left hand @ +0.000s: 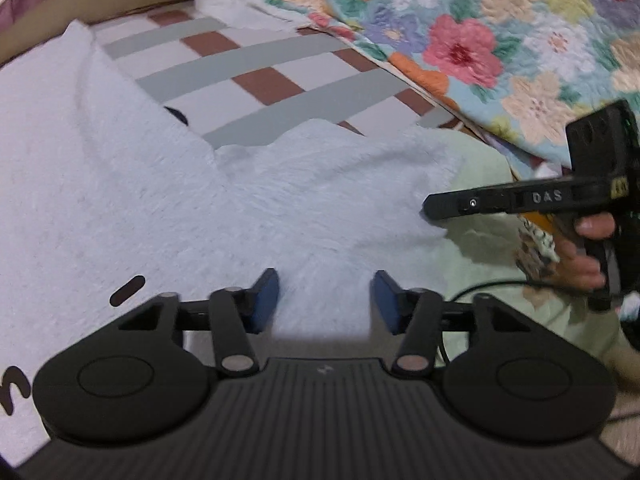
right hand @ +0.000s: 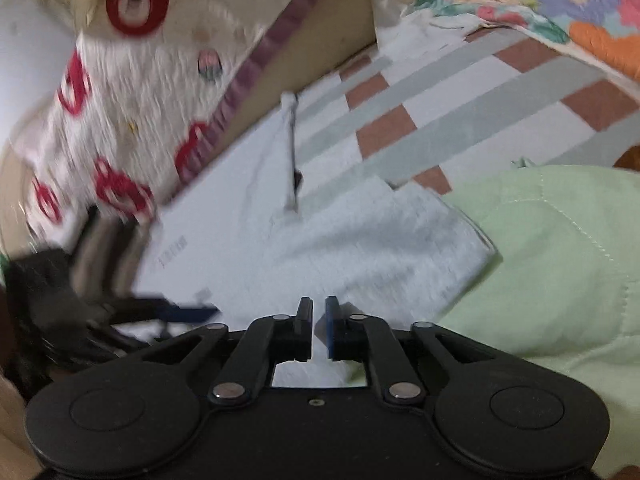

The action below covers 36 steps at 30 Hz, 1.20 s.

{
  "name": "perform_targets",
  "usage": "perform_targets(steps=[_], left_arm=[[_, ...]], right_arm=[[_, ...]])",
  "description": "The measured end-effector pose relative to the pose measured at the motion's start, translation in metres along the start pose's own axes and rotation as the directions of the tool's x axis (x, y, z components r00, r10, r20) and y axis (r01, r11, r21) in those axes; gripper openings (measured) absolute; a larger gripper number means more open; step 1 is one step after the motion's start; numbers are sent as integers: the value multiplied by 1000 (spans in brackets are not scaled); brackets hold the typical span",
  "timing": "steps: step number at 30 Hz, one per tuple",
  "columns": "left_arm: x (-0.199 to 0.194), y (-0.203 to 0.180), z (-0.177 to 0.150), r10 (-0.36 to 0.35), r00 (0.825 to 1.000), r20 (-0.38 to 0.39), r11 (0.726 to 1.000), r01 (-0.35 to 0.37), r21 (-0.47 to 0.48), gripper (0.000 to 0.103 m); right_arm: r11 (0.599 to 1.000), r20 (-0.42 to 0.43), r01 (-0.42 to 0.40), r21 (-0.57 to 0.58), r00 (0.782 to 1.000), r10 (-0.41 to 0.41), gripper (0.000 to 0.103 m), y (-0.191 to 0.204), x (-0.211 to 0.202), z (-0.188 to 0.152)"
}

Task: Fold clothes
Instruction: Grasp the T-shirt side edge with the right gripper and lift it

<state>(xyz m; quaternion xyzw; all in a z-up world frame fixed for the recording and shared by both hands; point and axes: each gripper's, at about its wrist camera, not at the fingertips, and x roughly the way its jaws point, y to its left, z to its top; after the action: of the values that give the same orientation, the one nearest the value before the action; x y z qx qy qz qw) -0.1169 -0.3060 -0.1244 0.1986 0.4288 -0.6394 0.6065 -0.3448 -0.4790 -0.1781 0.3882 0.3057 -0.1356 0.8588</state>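
A fluffy white garment (left hand: 168,200) with black markings lies spread on the bed; it also shows in the right wrist view (right hand: 340,248). My left gripper (left hand: 326,300) is open, its blue pads just above the garment's near part. My right gripper (right hand: 319,326) has its jaws nearly closed with white cloth between the pads, shut on the garment's edge. In the left wrist view the right gripper (left hand: 432,205) reaches in from the right at the garment's right edge, hand behind it. The left gripper (right hand: 192,312) appears blurred at the left of the right wrist view.
The bed sheet (left hand: 256,80) is checked grey, white and brown. A floral quilt (left hand: 480,40) lies at the back right. A pale green quilted cloth (right hand: 560,260) lies to the right of the garment. A pillow with red rings (right hand: 120,120) leans at the left by the headboard.
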Motion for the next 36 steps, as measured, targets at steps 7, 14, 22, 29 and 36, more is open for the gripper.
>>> perform_targets(steps=[7, 14, 22, 29, 36], left_arm=[[12, -14, -9, 39, 998, -53, 996, -35, 77, 35], [8, -7, -11, 6, 999, -38, 1000, -5, 19, 36], [5, -12, -14, -9, 996, -83, 998, 13, 58, 38], [10, 3, -16, -43, 995, -86, 998, 39, -52, 39], [-34, 43, -12, -76, 996, 36, 975, 81, -205, 41]], right_arm=[[993, -65, 45, 111, 997, -38, 40, -28, -13, -23], [940, 128, -108, 324, 989, 70, 51, -43, -16, -19], [918, 207, -126, 375, 977, 50, 50, -43, 4, -8], [991, 274, 82, -110, 961, -49, 5, 56, 7, 16], [841, 92, 97, -533, 994, -56, 5, 144, 41, -11]])
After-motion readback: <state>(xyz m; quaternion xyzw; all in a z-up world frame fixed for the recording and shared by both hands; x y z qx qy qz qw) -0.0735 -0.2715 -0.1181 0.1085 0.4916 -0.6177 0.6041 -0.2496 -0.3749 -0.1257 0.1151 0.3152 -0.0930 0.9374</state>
